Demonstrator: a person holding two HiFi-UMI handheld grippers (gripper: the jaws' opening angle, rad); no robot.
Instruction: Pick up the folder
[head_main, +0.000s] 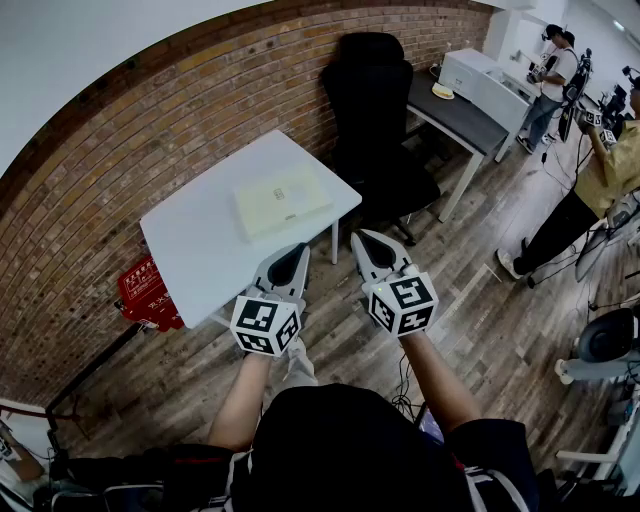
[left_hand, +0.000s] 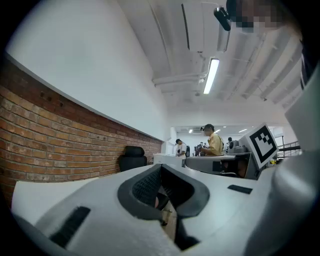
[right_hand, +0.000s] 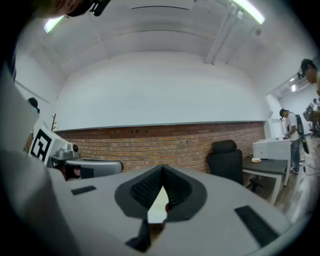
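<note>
A pale cream folder lies flat on the small white table, toward its far right part. My left gripper is held level at the table's near edge, jaws shut and empty, short of the folder. My right gripper hovers level over the floor just right of the table's corner, also shut with nothing in it. In the left gripper view the gripper shows its tips met; in the right gripper view the gripper looks the same. The folder shows in neither gripper view.
A brick wall runs behind the table. A black office chair stands right of the table, and a grey desk with a white printer beyond it. People stand at the far right. A red box sits on the floor at left.
</note>
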